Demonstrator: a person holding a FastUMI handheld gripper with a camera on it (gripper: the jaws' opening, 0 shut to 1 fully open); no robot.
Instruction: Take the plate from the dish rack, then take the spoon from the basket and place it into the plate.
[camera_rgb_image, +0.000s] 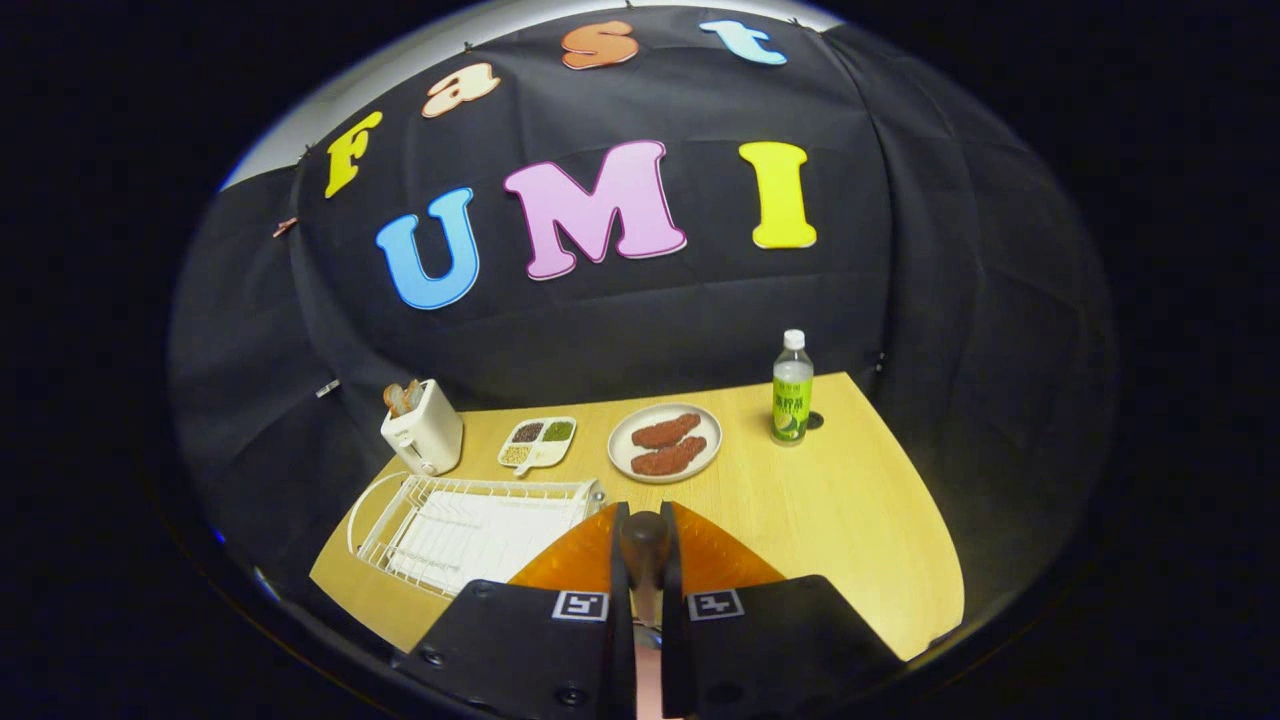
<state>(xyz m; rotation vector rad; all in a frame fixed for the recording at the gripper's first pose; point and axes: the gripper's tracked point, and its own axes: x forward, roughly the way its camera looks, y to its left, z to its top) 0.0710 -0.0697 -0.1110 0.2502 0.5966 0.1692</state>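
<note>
I have the gripper (645, 545) pinching the spoon (645, 540): both fingers press on its brown wooden handle, which stands up between them with its rounded end showing at the fingertips. The bowl end is hidden below, so I cannot tell how it hangs.

The plate (664, 442) lies flat on the wooden table (850, 520), well beyond the fingers and slightly to their right. It sits between a small divided dish (538, 441) and a green bottle (792, 389), and it holds two reddish-brown pieces of food (667, 444). The white wire dish rack (470, 525) stands just left of the fingers with nothing in its slots, and a toaster (424, 427) is behind it. An orange, ribbed thing (715, 555) spreads just behind the fingers; I judge it to be the basket, though I cannot be sure.

My judgement is that the spoon is in hand and the placing remains. To do it well, I would carry the spoon forward over the table, keep my grip firm so the handle does not swivel, stay apart from the bottle, and come down over the bare rim of the plate beside the food. I would open only once the spoon rests on the plate, so that it does not clatter off.
</note>
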